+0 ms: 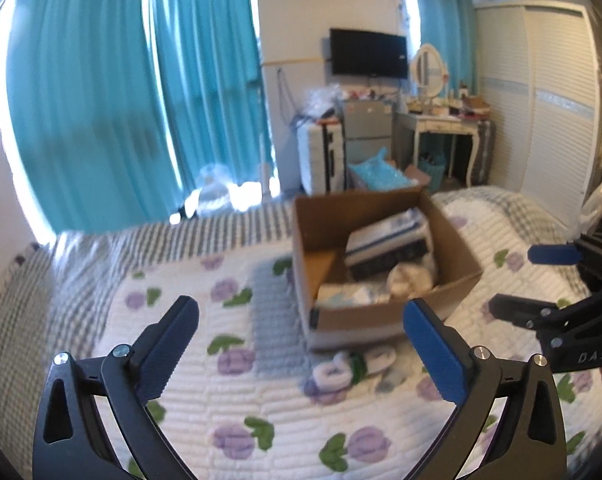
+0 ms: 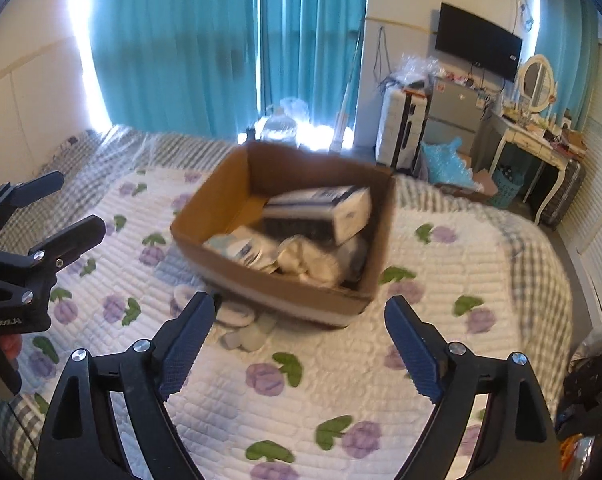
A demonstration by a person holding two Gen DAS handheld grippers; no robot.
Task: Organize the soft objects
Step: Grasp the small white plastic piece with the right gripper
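An open cardboard box [image 1: 381,320] [image 2: 285,292] sits on the flowered bedspread. Inside lie a white and blue package [image 1: 389,240] [image 2: 321,208], a cream cloth bundle [image 1: 409,278] [image 2: 305,260] and a pale soft pack. On the bed just in front of the box lie small white soft pieces [image 1: 337,372] [image 2: 237,312]. My left gripper [image 1: 301,306] [image 2: 79,200] hangs open over the bed, short of those pieces, with nothing between its fingers. My right gripper [image 2: 301,302] [image 1: 515,278] is open and empty too, near the box's front wall.
The quilted bedspread [image 2: 341,380] spreads around the box, with a grey checked border. Teal curtains [image 1: 101,100] hang behind the bed. Past the foot stand a suitcase, a small fridge [image 1: 367,128], a dressing table [image 1: 445,124] and a white wardrobe [image 1: 541,100].
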